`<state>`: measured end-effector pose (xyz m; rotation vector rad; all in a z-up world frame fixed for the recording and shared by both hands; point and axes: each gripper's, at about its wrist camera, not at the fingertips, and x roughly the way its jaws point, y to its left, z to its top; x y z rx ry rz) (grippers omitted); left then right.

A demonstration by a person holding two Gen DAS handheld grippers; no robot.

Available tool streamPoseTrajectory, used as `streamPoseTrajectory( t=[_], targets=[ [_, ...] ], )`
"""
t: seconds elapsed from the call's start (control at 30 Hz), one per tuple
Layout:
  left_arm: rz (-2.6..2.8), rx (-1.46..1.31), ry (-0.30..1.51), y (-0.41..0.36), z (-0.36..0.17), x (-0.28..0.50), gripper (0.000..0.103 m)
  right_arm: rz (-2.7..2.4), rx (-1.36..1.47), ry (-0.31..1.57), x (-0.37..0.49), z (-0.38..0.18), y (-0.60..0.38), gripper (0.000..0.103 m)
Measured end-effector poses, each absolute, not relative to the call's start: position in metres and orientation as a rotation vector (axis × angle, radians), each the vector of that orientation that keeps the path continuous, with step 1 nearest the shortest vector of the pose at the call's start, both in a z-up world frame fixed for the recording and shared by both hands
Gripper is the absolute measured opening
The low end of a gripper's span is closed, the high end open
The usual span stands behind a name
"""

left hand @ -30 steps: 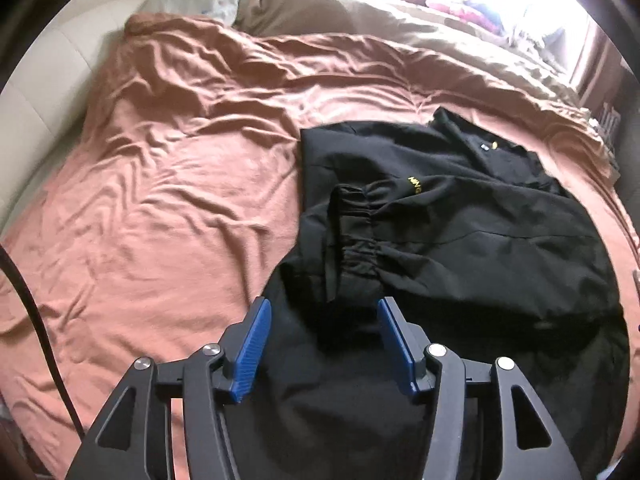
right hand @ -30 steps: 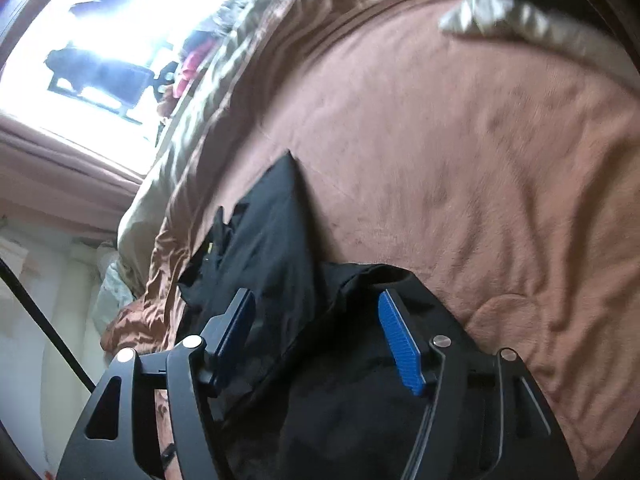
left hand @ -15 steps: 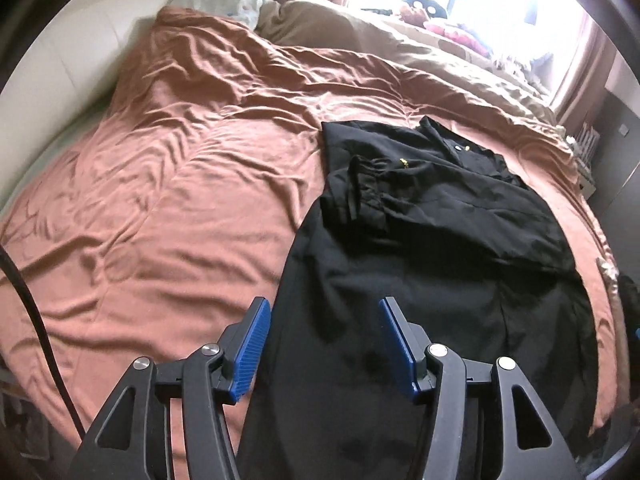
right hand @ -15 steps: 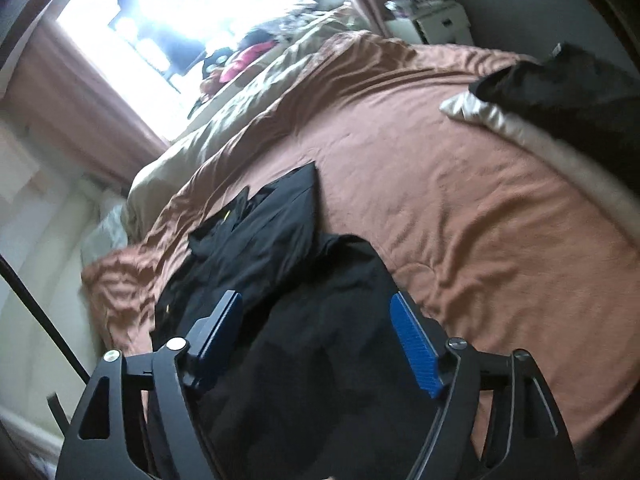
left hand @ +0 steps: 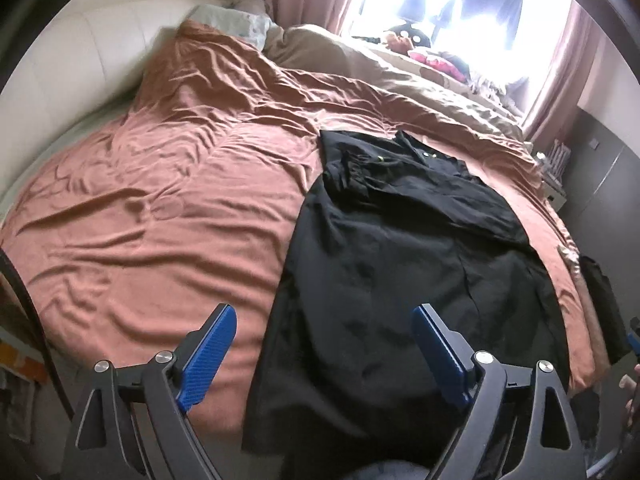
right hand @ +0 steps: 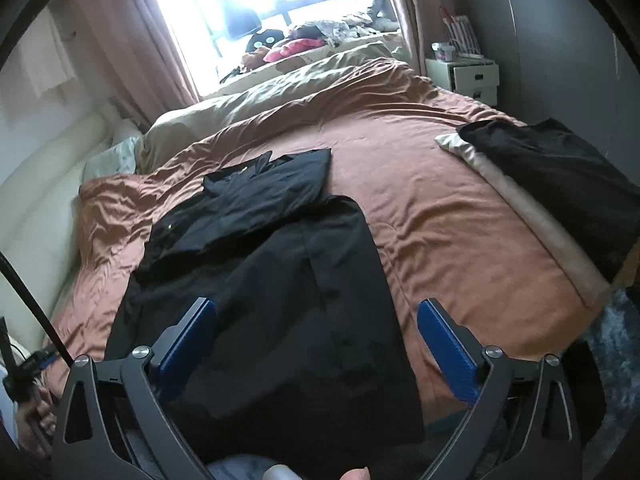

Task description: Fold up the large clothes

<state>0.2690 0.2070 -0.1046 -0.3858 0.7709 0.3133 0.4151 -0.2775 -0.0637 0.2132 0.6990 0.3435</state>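
Note:
A large black jacket (left hand: 400, 248) lies flat on the brown bedspread (left hand: 160, 208), collar far from me, its sleeves folded in over the chest. It also shows in the right wrist view (right hand: 264, 264). Its hem hangs over the near bed edge. My left gripper (left hand: 324, 332) is open and empty, raised above the hem's left part. My right gripper (right hand: 316, 328) is open and empty, raised above the hem's right part.
A folded black garment (right hand: 560, 184) on a beige cloth lies at the bed's right edge. A beige duvet (right hand: 256, 96) and pillows are bunched at the far side under the window. A white nightstand (right hand: 468, 76) stands far right. A cream headboard (left hand: 72, 64) runs along the left.
Both grippers pulled back and up from the jacket towards the near bed edge, staying open. The jacket lies where it was.

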Motion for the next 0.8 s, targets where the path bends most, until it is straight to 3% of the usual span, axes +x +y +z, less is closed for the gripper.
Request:
streamPoseTrajectory(
  t=[0.8],
  targets=[
    [0.261, -0.443, 0.656, 0.153, -0.105, 0.099, 0.090, 0.397, 0.167, 0.588, 0.261, -0.087, -0.368, 0.101]
  ],
)
